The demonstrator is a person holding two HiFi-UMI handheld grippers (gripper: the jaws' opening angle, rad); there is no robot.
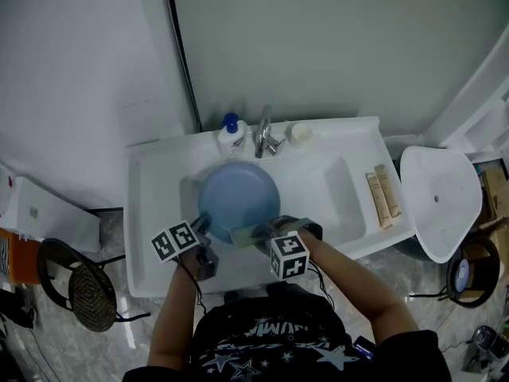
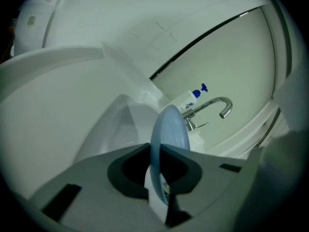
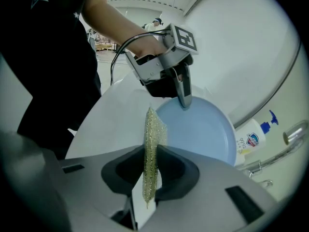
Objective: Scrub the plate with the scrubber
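Note:
A light blue plate is held over the white sink basin in the head view. My left gripper is shut on its near-left rim; in the left gripper view the plate stands edge-on between the jaws of the left gripper. My right gripper is shut on a thin yellow-green mesh scrubber, which stands upright between the jaws of the right gripper. The scrubber hangs just short of the plate's near rim, beside the left gripper clamped on that rim.
A soap bottle with a blue pump, a chrome tap and a small pale cup line the sink's back edge. Two beige bars lie on its right ledge. A white lid-like object stands right, a black stool left.

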